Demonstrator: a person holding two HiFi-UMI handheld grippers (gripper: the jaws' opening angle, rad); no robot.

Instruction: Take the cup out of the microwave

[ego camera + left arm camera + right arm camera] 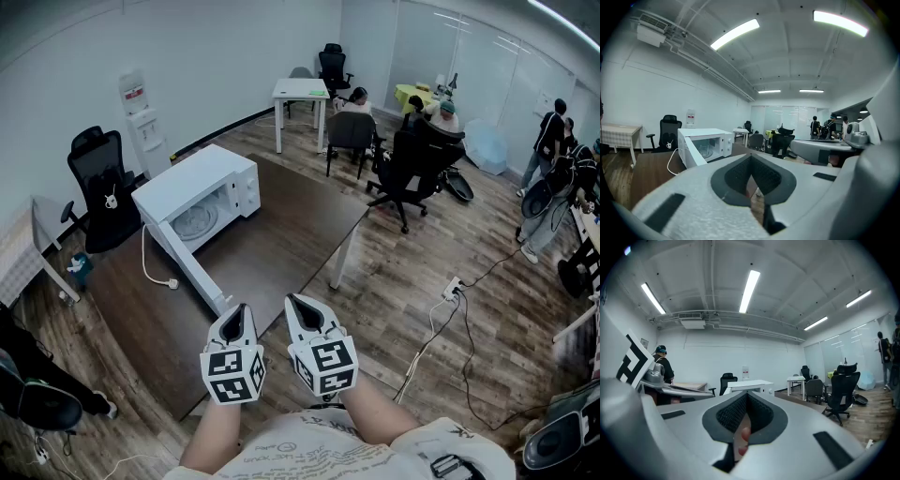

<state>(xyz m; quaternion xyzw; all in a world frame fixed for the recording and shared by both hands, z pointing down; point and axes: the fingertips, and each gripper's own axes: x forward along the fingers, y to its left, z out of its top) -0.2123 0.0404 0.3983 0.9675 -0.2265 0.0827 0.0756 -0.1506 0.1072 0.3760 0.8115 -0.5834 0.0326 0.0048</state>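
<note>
Cup: it cannot be made out in any view. The microwave [202, 192] stands with its cavity exposed, and only a round glass turntable [195, 220] shows inside, so whether a cup stands there cannot be told.

Microwave: a white unit near the far left corner of the dark brown table [281, 234]. Its door [187, 262] is swung fully open and reaches toward the table's near edge. A white cord [159, 277] lies with its plug on the tabletop just left of the door.

Left gripper [240, 314]: held over the table's near edge, just beyond the free end of the door and well apart from the cavity. In the left gripper view its 2 jaws are closed together at the tip, with nothing between them.

Right gripper [300, 305]: just beside the left gripper, over the same near edge and pointing the same way. In the right gripper view its 2 jaws likewise meet, and nothing is clamped.

Surroundings: a black office chair [98, 187] and a water dispenser [145, 122] stand by the wall behind the microwave. A small white table [300, 92] stands farther back, and several people sit or stand at the room's far right.
</note>
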